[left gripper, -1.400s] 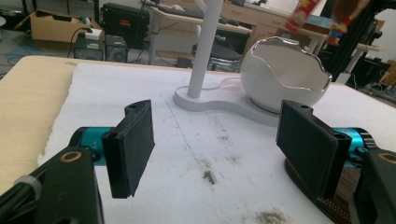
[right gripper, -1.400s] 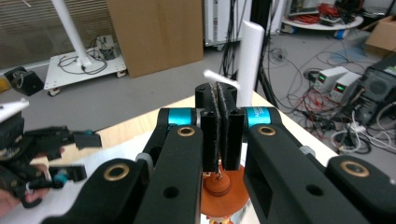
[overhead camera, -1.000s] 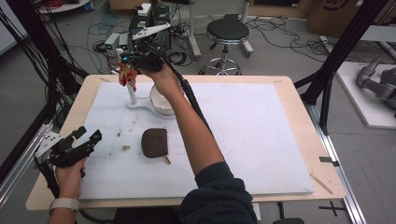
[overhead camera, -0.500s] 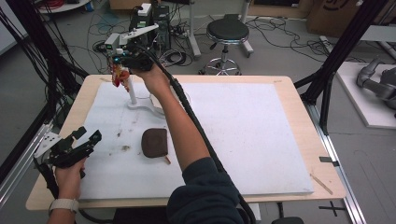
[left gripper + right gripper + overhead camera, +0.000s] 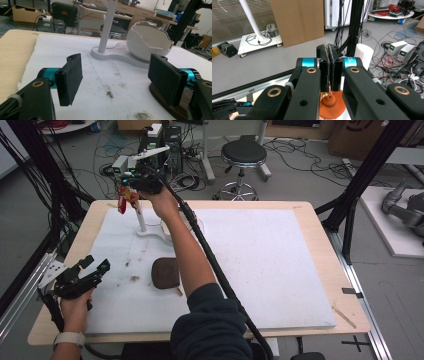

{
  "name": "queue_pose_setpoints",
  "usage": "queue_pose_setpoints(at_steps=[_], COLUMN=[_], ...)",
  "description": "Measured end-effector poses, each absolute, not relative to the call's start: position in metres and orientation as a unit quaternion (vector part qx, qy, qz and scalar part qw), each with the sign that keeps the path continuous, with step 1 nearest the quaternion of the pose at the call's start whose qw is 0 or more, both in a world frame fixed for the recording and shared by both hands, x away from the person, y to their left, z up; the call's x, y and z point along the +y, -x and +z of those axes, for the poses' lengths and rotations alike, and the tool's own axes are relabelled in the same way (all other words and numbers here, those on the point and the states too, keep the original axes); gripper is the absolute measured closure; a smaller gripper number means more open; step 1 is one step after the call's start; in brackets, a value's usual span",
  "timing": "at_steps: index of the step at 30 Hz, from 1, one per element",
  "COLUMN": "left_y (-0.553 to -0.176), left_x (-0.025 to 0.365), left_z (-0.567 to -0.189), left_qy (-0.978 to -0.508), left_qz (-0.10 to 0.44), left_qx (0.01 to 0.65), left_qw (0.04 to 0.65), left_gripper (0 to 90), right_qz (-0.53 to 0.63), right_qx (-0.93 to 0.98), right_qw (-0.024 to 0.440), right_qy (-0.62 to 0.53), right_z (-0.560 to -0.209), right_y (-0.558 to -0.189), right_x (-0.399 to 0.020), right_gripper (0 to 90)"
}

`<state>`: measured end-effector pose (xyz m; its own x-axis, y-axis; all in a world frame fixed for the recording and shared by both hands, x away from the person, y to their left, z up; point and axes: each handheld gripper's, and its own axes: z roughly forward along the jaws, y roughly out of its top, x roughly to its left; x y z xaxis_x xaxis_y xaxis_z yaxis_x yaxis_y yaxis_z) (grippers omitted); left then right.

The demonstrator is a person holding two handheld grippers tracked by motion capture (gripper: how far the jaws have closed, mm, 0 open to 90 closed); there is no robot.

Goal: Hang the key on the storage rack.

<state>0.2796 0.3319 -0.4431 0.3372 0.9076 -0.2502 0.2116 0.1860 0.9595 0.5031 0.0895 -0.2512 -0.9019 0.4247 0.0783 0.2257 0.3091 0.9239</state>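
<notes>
White padding covered the table (image 5: 280, 265); your right tool (image 5: 131, 194), clamped on the red charm (image 5: 125, 199), drifted left toward the stand (image 5: 141, 220) top, upper left; left tool (image 5: 92, 270) waited apart.

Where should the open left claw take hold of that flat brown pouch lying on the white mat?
Probably the near edge of the brown pouch, coming from the left claw side, low along the white mat. It lies flat, so only its thin zippered rim offers the jaws something to pinch.

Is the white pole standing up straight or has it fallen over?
Upright. The white pole rises straight from its flat base beside the white bowl.
</notes>
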Motion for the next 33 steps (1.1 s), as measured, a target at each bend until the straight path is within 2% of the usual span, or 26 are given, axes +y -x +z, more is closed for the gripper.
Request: queue_pose_setpoints(at_steps=[16,33], left_y=[-0.28,-0.281], left_x=[0.332,0.331], left_z=[-0.443,-0.443], left_qy=[-0.566,-0.567], left_qz=[0.292,0.289], left_qx=[0.492,0.49], left_qw=[0.593,0.595], left_gripper=[27.5,27.5], right_qz=[0.562,0.545], right_qx=[0.791,0.79], right_qw=[0.098,0.127], right_qy=[-0.22,-0.25], right_z=[-0.254,-0.263], right_y=[-0.508,-0.513], right_x=[0.097,0.101], right_gripper=[89.1,88.8])
